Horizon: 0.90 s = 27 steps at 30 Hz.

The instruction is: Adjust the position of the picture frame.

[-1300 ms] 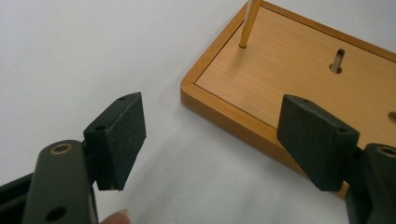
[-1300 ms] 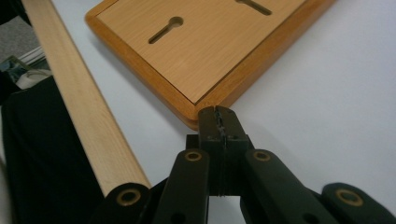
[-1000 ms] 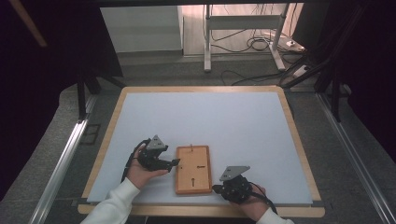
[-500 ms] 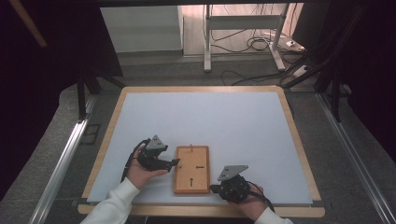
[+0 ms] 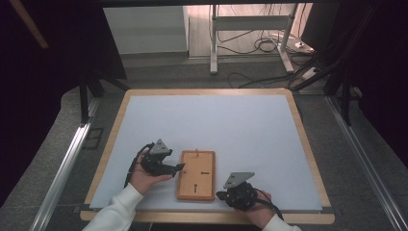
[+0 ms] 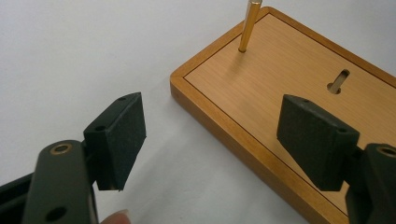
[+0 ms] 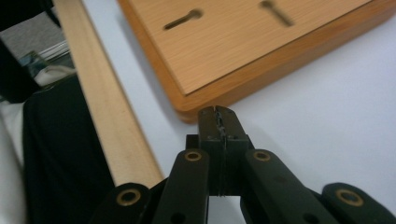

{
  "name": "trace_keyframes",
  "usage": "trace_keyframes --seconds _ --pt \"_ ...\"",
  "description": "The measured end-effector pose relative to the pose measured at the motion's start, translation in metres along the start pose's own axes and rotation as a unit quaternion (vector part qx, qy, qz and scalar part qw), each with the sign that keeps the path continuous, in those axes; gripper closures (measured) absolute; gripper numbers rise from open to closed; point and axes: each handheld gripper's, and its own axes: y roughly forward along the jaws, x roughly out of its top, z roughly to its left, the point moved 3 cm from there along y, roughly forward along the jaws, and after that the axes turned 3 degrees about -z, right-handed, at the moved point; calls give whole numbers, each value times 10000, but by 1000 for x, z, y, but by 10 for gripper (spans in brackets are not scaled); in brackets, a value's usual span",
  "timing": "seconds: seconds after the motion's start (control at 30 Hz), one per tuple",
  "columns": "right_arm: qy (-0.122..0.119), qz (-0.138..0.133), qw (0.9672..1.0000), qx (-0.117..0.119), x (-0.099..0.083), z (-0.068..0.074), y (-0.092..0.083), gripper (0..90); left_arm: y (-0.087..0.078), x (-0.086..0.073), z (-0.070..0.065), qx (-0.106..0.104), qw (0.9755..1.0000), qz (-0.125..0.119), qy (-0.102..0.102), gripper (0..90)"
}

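High view: a flat wooden board [image 5: 196, 175] lies on the white table top [image 5: 216, 125], close to the person's edge. It lies flat, with its long sides running away from the person. A thin gold pin [image 5: 197, 152] stands up near its far short end. Two keyhole-shaped slots are cut into its top.

On the left side of the board, the left gripper [image 5: 174, 168] is held in the person's left hand [image 5: 143, 177]. Its tips point at the board's left long edge and sit just beside it. From the left gripper view, the two black pads [image 6: 122, 135] stand wide apart with nothing between them. One pad hangs over the white table top, and the other hangs over the board [image 6: 285, 112]. The gold pin [image 6: 249, 24] stands upright farther off.

On the right side of the board, the right gripper [image 5: 220, 195] is held in the person's right hand [image 5: 260, 211], near the board's near right corner. From the right gripper view, its jaws are pressed tight together and hold nothing. The tip [image 7: 218, 120] points at a corner of the board [image 7: 243, 42] and is very close to it. I cannot tell if it touches. The table's pale wooden rim [image 7: 100, 102] runs along beside it.
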Motion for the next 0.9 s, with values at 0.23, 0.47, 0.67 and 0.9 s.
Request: trace_keyframes --seconds 0.23,0.47,0.67,0.9 --pt "128 -315 9988 -365 -10 -22 -23 893 -1 0 0 -10 10000 -8 13 240" --pt "408 -575 9955 -635 -19 -46 -40 863 0 0 2 -2 10000 -10 -8 240" --pt "572 -586 9926 -901 -25 -51 -40 412 1 -1 1 -46 10000 -11 -7 240" --pt "706 -724 9889 -1090 -27 -52 -44 274 0 0 1 -145 9998 -103 48 243"
